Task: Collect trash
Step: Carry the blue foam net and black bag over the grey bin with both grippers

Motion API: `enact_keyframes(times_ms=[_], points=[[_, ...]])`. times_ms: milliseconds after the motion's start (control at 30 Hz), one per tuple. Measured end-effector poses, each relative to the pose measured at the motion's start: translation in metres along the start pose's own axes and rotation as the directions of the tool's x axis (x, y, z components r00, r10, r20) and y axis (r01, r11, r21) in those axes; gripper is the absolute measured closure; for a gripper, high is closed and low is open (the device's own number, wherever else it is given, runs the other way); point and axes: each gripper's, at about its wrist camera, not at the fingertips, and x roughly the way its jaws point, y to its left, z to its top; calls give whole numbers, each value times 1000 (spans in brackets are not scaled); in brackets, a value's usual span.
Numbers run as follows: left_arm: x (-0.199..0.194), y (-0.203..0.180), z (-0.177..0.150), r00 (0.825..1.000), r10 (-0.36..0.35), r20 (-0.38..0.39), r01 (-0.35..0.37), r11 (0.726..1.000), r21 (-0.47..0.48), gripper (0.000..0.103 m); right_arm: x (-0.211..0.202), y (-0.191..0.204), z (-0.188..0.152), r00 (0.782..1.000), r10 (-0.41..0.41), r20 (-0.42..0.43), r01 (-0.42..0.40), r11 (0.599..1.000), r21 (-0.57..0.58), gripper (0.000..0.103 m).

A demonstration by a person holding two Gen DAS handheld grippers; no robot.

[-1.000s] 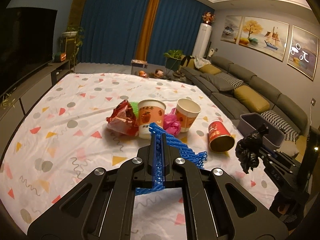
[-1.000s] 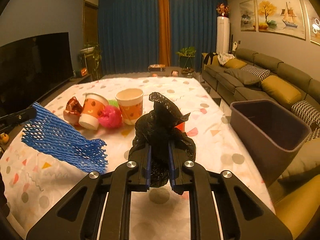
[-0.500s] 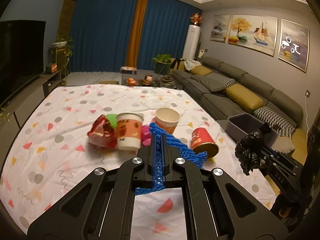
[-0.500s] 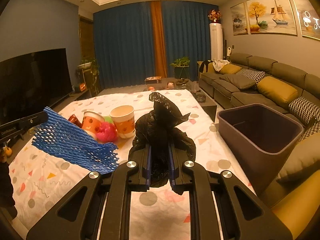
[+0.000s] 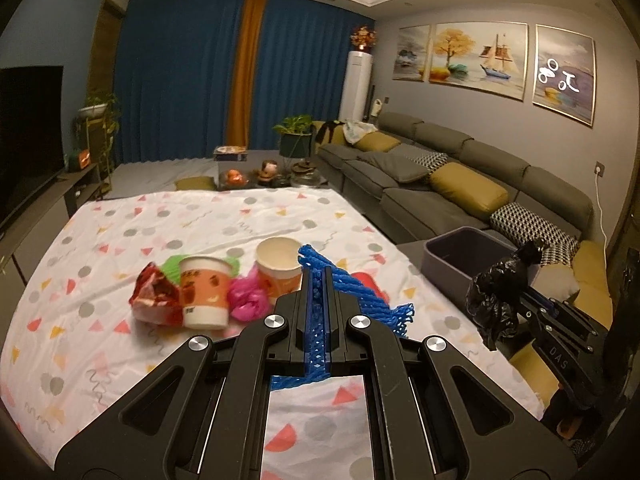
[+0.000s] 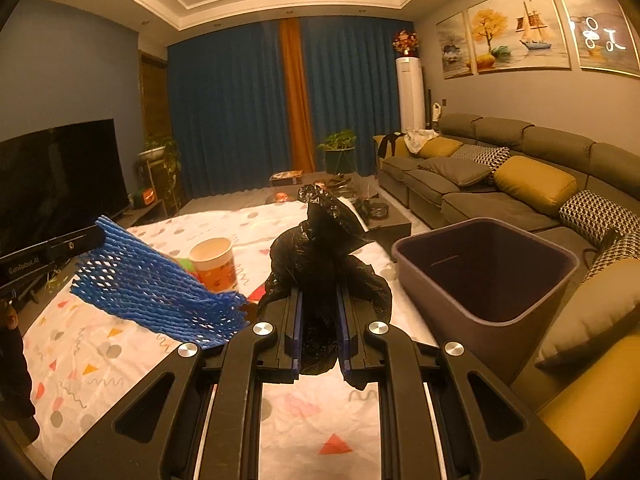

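My left gripper (image 5: 317,280) is shut on a blue foam net (image 5: 362,300) and holds it above the patterned table. The net also shows in the right wrist view (image 6: 160,292). My right gripper (image 6: 320,296) is shut on a crumpled black plastic bag (image 6: 320,256), held in the air left of the grey bin (image 6: 484,276). The bag (image 5: 496,300) and the bin (image 5: 464,256) also show in the left wrist view. On the table lie a red wrapper (image 5: 154,296), two paper cups (image 5: 204,296) (image 5: 278,266), a pink wad (image 5: 246,300) and a red can (image 5: 370,284).
The table has a white cloth with coloured dots and triangles (image 5: 160,224). A grey sofa with yellow cushions (image 5: 464,188) runs along the right. A television (image 6: 56,180) stands at the left. A low table with small items (image 5: 264,172) stands beyond.
Both grippers have risen and moved toward the bin with their loads held. The bin now appears closer and larger in the right wrist view.
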Motion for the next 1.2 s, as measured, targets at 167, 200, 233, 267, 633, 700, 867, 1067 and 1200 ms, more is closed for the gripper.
enact_keyframes(times_ms=[167, 200, 233, 267, 633, 700, 867, 1067, 1200], points=[[5, -17, 8, 1000, -19, 8, 18, 1000, 25, 100, -6, -14, 3, 999, -34, 21, 33, 999, 20, 88], [8, -21, 11, 1000, -24, 10, 24, 999, 33, 100, -6, -17, 4, 999, -39, 23, 39, 999, 23, 88], [9, -24, 12, 1000, -28, 11, 28, 999, 38, 100, -7, -20, 5, 999, -47, 26, 46, 999, 28, 88], [11, -29, 14, 999, -33, 12, 33, 998, 44, 100, -8, -24, 5, 998, -57, 30, 56, 998, 33, 88], [35, -82, 34, 993, -113, 18, 111, 988, 104, 100, -12, -59, 19, 983, -170, 71, 167, 985, 54, 88], [40, -94, 39, 991, -131, 22, 128, 985, 114, 100, -12, -67, 20, 977, -199, 78, 195, 979, 59, 88], [56, -122, 50, 985, -169, 27, 164, 977, 140, 100, -10, -99, 23, 961, -263, 80, 255, 962, 93, 88], [88, -150, 59, 980, -199, 16, 194, 970, 145, 100, -2, -124, 25, 949, -308, 72, 298, 946, 125, 88], [111, -168, 63, 979, -203, 18, 198, 969, 151, 100, 4, -130, 27, 943, -326, 70, 315, 940, 129, 88]])
